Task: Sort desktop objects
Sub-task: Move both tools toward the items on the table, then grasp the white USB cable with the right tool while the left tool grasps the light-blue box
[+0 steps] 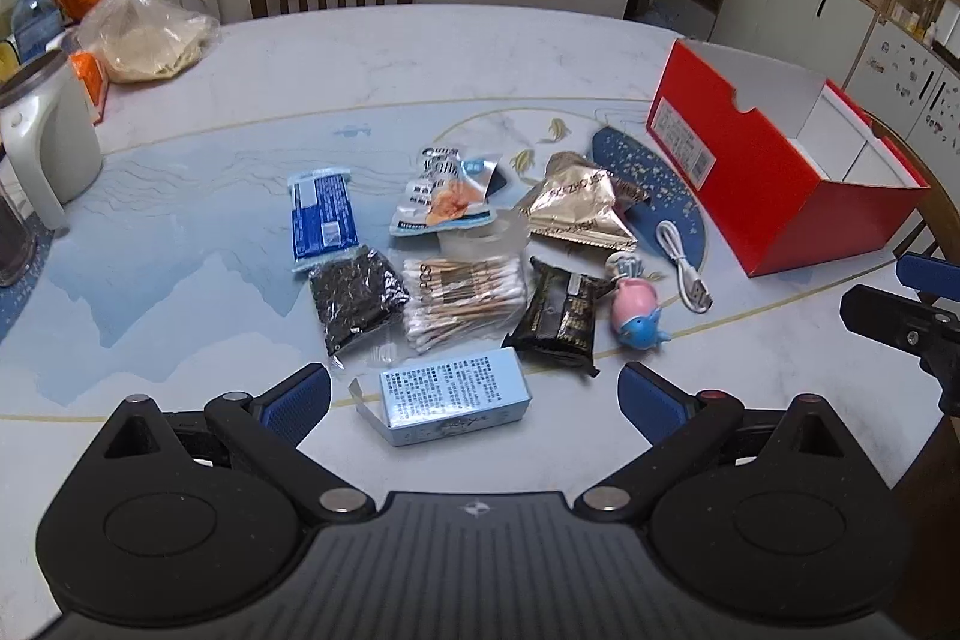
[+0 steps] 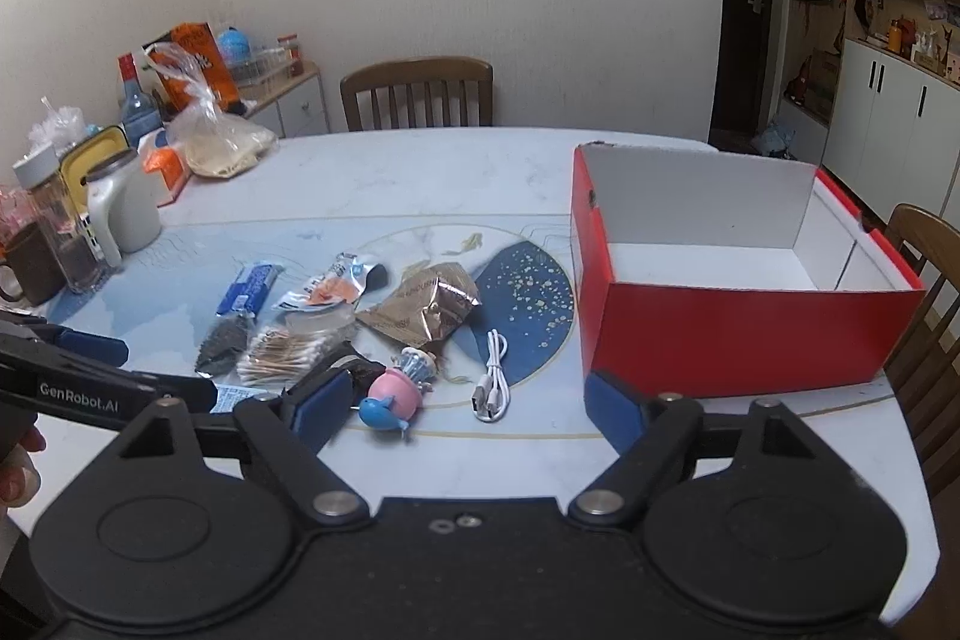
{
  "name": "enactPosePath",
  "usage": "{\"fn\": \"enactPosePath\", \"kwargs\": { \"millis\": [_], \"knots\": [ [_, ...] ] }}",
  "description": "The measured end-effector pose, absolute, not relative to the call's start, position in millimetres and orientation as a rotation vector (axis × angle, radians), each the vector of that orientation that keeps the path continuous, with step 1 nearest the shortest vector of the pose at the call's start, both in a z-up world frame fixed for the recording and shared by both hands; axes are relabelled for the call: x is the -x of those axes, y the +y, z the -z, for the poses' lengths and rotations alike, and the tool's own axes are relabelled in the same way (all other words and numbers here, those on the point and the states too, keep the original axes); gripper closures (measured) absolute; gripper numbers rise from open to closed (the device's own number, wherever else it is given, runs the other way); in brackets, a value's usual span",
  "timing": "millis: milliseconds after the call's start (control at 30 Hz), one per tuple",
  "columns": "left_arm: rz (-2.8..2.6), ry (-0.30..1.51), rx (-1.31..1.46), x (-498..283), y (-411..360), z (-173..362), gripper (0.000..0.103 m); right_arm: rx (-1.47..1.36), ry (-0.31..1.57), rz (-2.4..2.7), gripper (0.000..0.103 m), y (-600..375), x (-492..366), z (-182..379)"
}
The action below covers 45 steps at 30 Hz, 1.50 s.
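Clutter of small desktop objects mid-table, left of open red box. Left gripper jaws spread wide, empty, above pale blue carton. Right gripper likewise wide, empty.

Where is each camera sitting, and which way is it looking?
Left wrist: sits on the left gripper, looking across the table at the blue carton; own open fingers show, right gripper at the edge.
Right wrist: sits on the right gripper, facing the red box; a hand shows.
Both see the box, cable and toy.
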<state>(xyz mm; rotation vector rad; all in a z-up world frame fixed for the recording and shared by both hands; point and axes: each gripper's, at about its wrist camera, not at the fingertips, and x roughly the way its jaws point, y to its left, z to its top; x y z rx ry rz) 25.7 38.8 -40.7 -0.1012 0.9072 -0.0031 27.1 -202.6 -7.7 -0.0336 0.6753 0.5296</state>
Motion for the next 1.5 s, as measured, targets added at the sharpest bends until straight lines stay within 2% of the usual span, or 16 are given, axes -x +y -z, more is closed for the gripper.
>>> {"fn": "enactPosePath", "kwargs": {
  "millis": [1000,1500],
  "knots": [
    [-0.077,1.029,0.138,-62,44,95,0.004,0.173,0.833,-0.558,0.040,-153,-112,82],
    [-0.116,1.022,0.177,-62,44,107,0.016,0.225,0.874,-0.583,0.056,-146,-130,101]
  ]
}}
